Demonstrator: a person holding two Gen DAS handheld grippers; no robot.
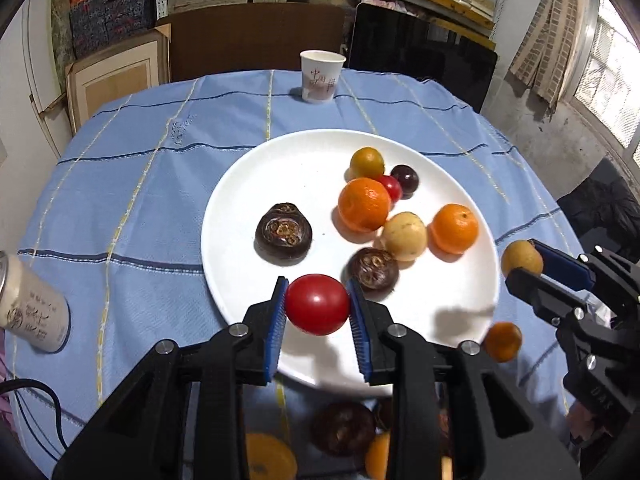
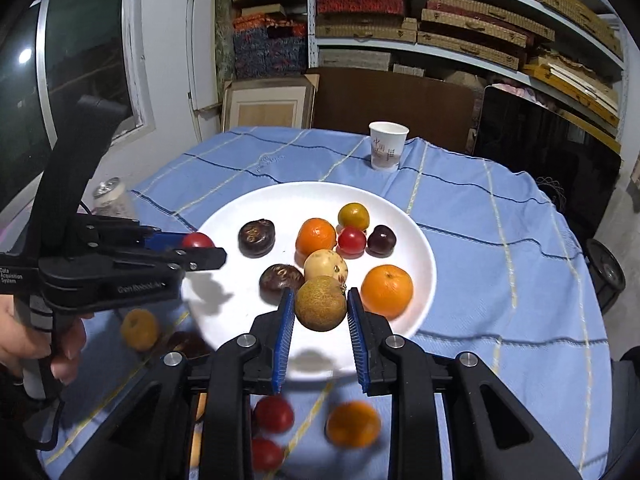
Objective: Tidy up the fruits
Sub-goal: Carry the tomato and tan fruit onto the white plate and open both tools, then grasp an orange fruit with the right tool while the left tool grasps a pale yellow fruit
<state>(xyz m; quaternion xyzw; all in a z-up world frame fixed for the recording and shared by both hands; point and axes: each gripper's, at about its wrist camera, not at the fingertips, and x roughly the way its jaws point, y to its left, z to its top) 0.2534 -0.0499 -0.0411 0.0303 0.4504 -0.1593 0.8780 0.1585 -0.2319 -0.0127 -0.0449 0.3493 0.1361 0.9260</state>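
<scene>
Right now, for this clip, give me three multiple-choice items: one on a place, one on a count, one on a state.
1. Where does the paper cup stand?
A. on the white plate
B. on the blue cloth beyond the plate
C. between the fingers

2. How many orange citrus fruits lie on the white plate?
A. two
B. none
C. five

3. What is the left gripper doing?
A. hanging open and empty
B. shut on the paper cup
C. shut on a red tomato

Answers: 1 B, the cup sits on the blue cloth past the plate's far rim. 2 A, one citrus mid-plate, another to its right. 3 C, the red tomato sits clamped between its blue fingers.
</scene>
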